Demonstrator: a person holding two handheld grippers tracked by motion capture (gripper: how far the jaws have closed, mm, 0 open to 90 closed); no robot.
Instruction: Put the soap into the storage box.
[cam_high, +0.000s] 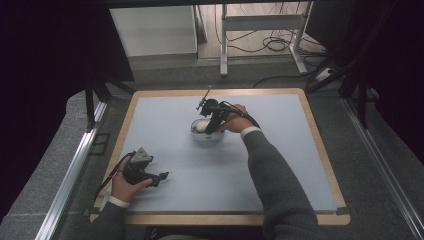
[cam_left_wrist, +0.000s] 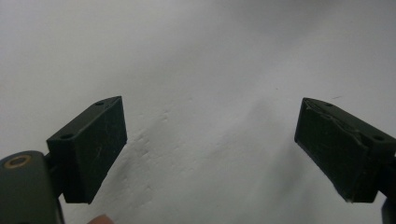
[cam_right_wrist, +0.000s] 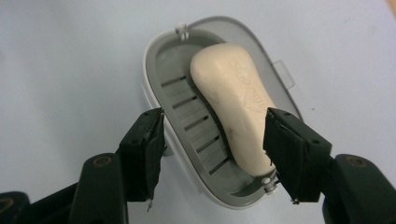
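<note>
Both forearms wear dark grey knit sleeves (cam_high: 280, 175) with white cuffs (cam_high: 250, 132). Grippers are black; the left gripper (cam_high: 164, 176) carries a grey three-cornered plate (cam_high: 142, 158).

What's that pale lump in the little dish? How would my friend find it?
Look at the blue mat on the table, a little beyond its middle, under the right gripper. There sits a grey oval soap dish with slots in its floor. The lump is a cream soap bar, smooth and rounded, lying lengthwise inside.

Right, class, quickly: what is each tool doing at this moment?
Left tool: open, holding nothing, over the bare mat.
Right tool: open, jaws either side of the soap and soap dish, not gripping.
</note>
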